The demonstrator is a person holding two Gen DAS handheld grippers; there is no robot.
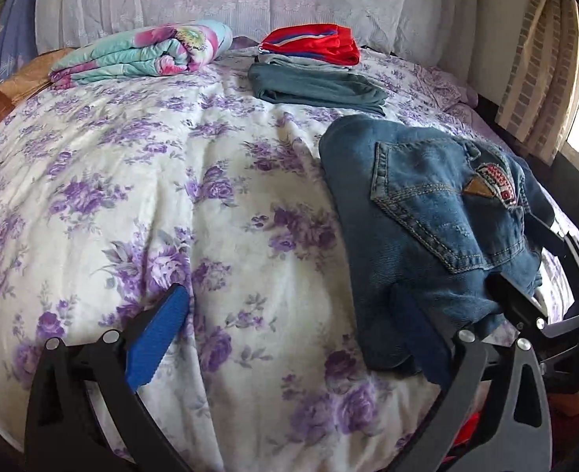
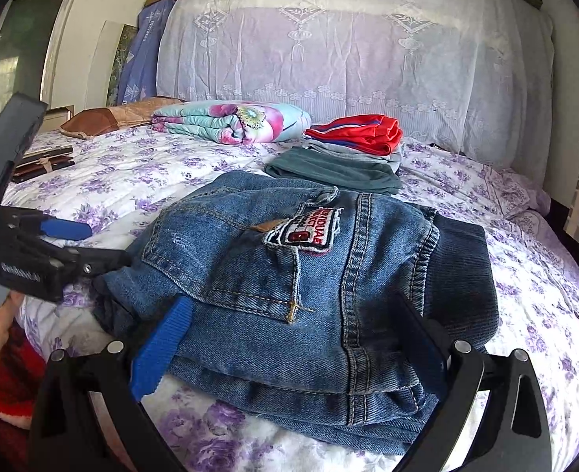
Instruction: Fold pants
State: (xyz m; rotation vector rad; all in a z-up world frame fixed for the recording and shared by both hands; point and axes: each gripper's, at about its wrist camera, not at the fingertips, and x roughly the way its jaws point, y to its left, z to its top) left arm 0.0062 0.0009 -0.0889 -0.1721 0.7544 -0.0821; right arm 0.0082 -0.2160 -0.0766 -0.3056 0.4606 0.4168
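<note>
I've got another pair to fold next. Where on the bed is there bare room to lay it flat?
The widest bare patch of the bedspread lies left of the jeans and in front of the rolled quilt. The far side is crowded: the quilt and the clothes stack. Right of the jeans only a narrow strip remains.

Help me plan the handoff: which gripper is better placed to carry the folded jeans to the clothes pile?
Probably the right gripper: its open jaws straddle the folded jeans, facing the clothes pile. The left gripper, also open, sits over bare bedspread beside them.
</note>
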